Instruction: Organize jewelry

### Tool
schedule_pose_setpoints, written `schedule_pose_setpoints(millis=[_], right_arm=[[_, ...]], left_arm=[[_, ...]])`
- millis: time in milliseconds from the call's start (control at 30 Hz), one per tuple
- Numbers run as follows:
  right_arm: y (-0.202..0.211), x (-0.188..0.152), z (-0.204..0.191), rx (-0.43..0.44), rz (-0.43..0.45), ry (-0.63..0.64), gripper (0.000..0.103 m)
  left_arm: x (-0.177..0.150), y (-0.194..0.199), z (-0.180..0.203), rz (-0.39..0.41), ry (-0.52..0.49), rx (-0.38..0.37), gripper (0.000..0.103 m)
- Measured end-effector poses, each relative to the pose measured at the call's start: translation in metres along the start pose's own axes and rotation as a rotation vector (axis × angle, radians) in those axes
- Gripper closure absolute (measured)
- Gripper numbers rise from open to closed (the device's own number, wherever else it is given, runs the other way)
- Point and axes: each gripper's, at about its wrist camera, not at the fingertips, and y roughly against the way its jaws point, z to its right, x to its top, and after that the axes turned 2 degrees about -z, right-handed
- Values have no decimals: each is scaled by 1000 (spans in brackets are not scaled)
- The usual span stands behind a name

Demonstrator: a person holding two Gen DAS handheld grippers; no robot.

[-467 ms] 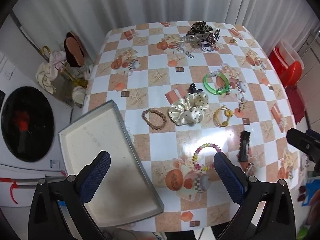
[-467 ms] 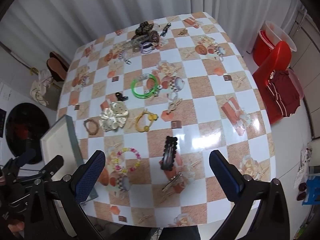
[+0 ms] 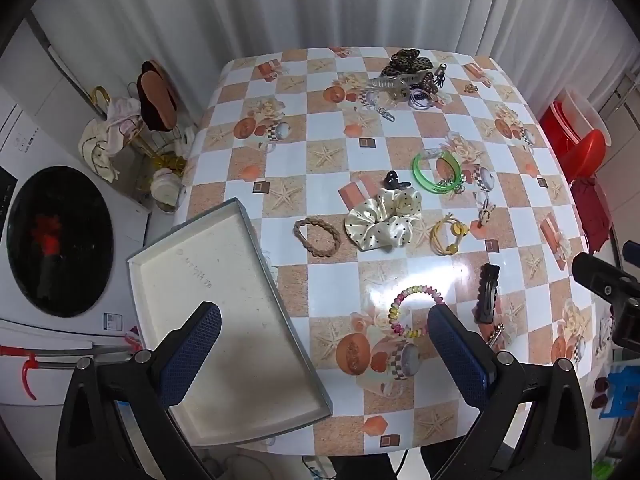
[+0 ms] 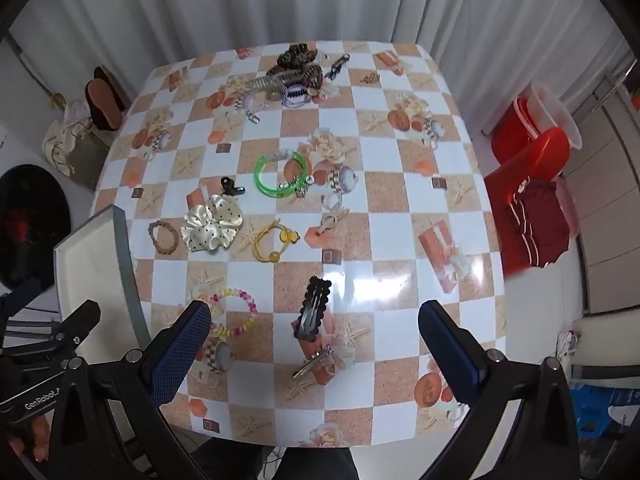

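I'm looking down on a table [image 3: 400, 152] under a checked, shell-printed cloth, white curtains behind. On its left edge sits a shallow grey tray [image 3: 224, 312], bare inside. Right of it lie a braided brown hair tie [image 3: 317, 237], a cream polka-dot scrunchie [image 3: 382, 222], a yellow elastic [image 3: 448, 234] and, farther back, a green bangle [image 3: 436, 174]. My left gripper [image 3: 324, 354] hangs spread wide and holds nothing; the pastel bead bracelet [image 3: 412, 310] lies just inside its right finger. My right gripper [image 4: 314, 348] is equally released, with the black scalloped hair clip [image 4: 314, 308] on the cloth midway between its fingers, touching neither.
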Motion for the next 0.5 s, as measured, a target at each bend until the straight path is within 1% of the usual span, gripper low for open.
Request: schedule_pose_setpoints(millis=[233,433,467,500], right_arm=[[11,1,-16,-22,47,51,0],[13,1,-18,-19,53,59,0],[14,1,-18,-19,54,59,0],[14,1,-17,-19,55,58,0]], left_arm=[[0,1,-3,0,-4,-3,0],[0,3,-14,2,-8,-3,0],[3,3,-12,-1,-2,-3,0],[0,2,-2,0,-6,2,0]])
